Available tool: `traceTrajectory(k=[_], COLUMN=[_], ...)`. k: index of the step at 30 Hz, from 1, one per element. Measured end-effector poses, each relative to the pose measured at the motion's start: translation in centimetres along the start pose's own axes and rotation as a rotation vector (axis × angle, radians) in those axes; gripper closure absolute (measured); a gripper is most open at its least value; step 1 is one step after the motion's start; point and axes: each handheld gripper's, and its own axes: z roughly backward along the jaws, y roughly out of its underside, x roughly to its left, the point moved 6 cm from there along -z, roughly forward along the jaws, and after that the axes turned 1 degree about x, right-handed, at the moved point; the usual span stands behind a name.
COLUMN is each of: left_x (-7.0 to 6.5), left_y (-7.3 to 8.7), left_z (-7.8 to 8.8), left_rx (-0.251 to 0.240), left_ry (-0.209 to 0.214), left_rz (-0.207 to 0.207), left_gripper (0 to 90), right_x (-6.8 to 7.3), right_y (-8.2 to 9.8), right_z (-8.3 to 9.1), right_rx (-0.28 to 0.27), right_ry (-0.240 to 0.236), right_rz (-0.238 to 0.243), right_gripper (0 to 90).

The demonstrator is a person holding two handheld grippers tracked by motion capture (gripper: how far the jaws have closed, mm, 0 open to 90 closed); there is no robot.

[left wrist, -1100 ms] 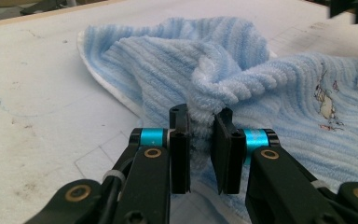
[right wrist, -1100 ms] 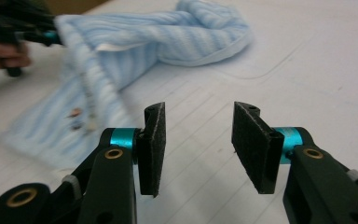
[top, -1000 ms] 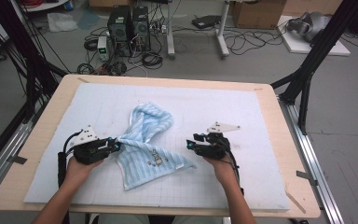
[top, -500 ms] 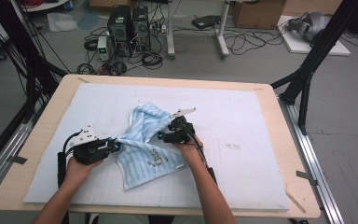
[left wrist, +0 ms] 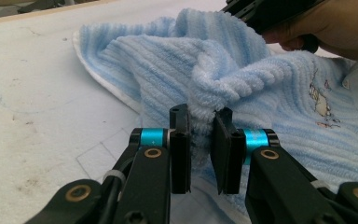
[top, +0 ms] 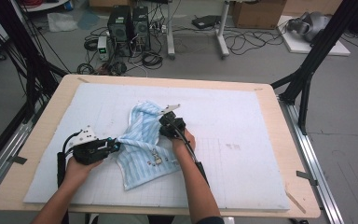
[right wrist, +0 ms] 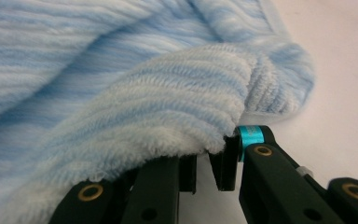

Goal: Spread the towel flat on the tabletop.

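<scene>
A light blue striped towel [top: 144,140] lies crumpled on the white mat [top: 242,121]. My left gripper [top: 115,146] is at the towel's left side, shut on a bunched fold of the towel [left wrist: 261,84]; in the left gripper view that fold sits squeezed between the jaws [left wrist: 200,126]. My right gripper [top: 163,119] rests on the towel's upper right part. In the right gripper view its jaws [right wrist: 203,158] stand a narrow gap apart, and a fluffy fold of the towel [right wrist: 144,70] hangs over their tips and hides whether they pinch it. The right hand and gripper [left wrist: 270,9] also appear behind the towel.
The mat covers most of a wooden table [top: 168,79]. Bare mat stretches to the right of the towel and in front of it. Beyond the table's far edge are computers [top: 130,23], cables and black frame legs [top: 307,70] on the floor.
My right gripper has swung from the mat at the towel's right side leftward onto the towel's upper part. The left gripper has kept its hold and place.
</scene>
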Motion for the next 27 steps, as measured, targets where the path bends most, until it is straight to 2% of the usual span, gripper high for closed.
traceTrajectory(k=[3,6,11,15,18,22,24,25,26,27], left_x=[0.0,-0.3,-1.1,-1.0,-0.5,-0.1,0.0,0.2,0.3,0.4], left_y=[0.0,-0.1,-0.5,-0.5,-0.4,-0.5,-0.6,-0.6,-0.6,-0.6], left_z=[0.0,-0.4,-1.4,-2.0,-2.3,-2.6,-2.7,-2.7,-2.6,-2.5], left_rx=[-0.003,-0.002,-0.004,0.003,0.008,0.009,0.005,0.005,0.005,-0.002], left_ry=[0.001,0.017,0.031,-0.003,-0.038,-0.078,-0.102,-0.121,-0.123,-0.123], left_rz=[0.004,0.001,-0.022,-0.036,-0.032,-0.038,-0.025,-0.016,-0.009,-0.001], left_gripper=[78.0,78.3,79.8,82.8,83.5,82.1,75.4,66.3,59.5,58.0], right_x=[-1.4,-3.4,-6.5,-8.8,-10.3,-11.6,-12.0,-12.1,-12.1,-12.0], right_y=[0.6,1.5,3.4,4.9,5.8,6.1,6.0,5.9,5.9,6.0], right_z=[1.1,2.7,5.5,7.9,9.2,9.6,9.2,8.8,8.5,8.2], right_rx=[0.021,0.038,0.073,0.080,0.086,0.084,0.091,0.102,0.102,0.100], right_ry=[0.047,0.092,0.176,0.232,0.273,0.338,0.374,0.388,0.386,0.374], right_rz=[0.005,-0.012,-0.022,-0.054,-0.080,-0.120,-0.137,-0.147,-0.156,-0.184], right_gripper=[82.8,82.7,82.8,82.8,82.8,82.7,81.9,79.8,74.0,66.2])
